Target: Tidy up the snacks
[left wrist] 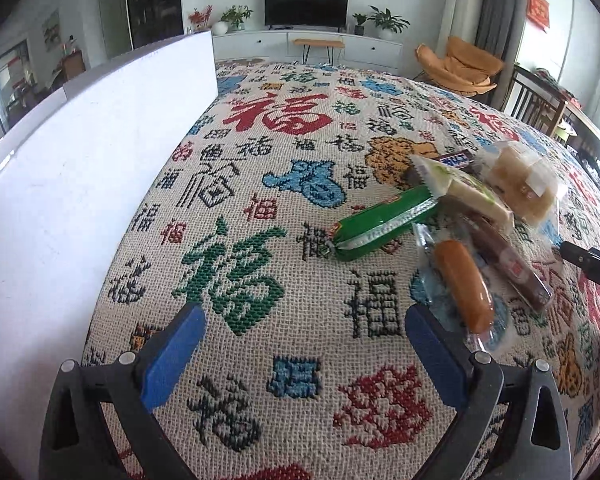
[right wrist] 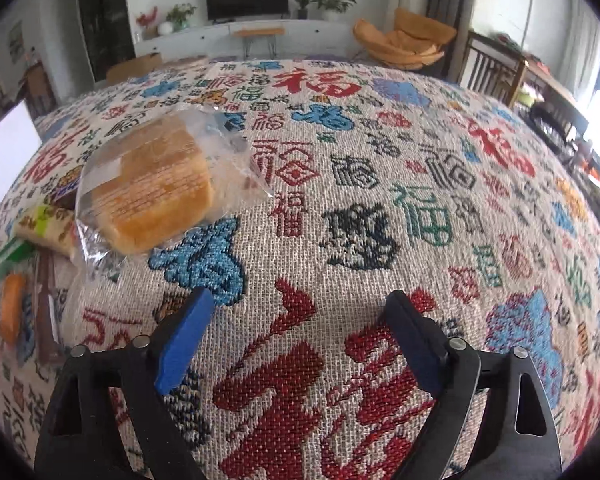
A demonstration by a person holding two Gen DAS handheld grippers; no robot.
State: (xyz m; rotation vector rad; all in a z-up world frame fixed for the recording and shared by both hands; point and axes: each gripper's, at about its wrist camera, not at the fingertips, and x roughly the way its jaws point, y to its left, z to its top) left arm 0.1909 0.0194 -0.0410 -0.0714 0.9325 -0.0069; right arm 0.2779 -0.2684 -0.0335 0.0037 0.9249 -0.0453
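My left claw (left wrist: pixel 302 344) hung released over the patterned cloth (left wrist: pixel 260 152) on the worktop, nothing between its blue pads. Only its view showed the white box (left wrist: pixel 80 152) standing along the left, with the green sausage pack (left wrist: pixel 384 220), an orange sausage (left wrist: pixel 464 286) and other snacks heaped just beside each other. My right claw (right wrist: pixel 300 336) was likewise spread wide and empty; its view showed the bagged cake (right wrist: pixel 152 188) close up, lying on the cloth.

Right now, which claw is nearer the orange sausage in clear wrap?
Left. The left claw sits just beside the orange sausage, near its right finger. The right claw is farther; the sausage lies far to its left.
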